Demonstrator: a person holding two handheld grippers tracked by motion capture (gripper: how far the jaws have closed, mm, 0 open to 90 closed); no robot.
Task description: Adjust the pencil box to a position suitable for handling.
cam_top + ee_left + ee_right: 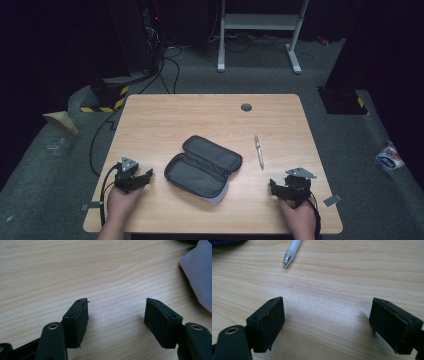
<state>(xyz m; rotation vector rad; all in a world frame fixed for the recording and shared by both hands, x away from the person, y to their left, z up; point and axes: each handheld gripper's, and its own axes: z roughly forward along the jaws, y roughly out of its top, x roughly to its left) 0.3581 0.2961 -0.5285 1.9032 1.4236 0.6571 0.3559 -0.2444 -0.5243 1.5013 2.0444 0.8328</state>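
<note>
Pencil case (204,166) lies unzipped and spread flat at the middle of the table (165,115), dark grey lining up, pale underside peeking out at its near edge. Nearest the person: left gripper (145,176) at the near left, right gripper (274,187) at the near right, each resting low on the wood, well apart from the case. Both released, jaws spread, only bare table between them.

Left gripper view: jaws (116,312) wide over wood grain; the pale fabric corner of the case (198,270) at the right edge, not touched. Right gripper view: jaws (327,317) wide; ahead, the metal tip and frosted barrel of a pen (291,252), and a blue zip edge of the case (224,242) at top left.

High view, farther off: the pen (258,151) just right of the case, apart from it; a round grommet hole (246,107) near the far edge.
</note>
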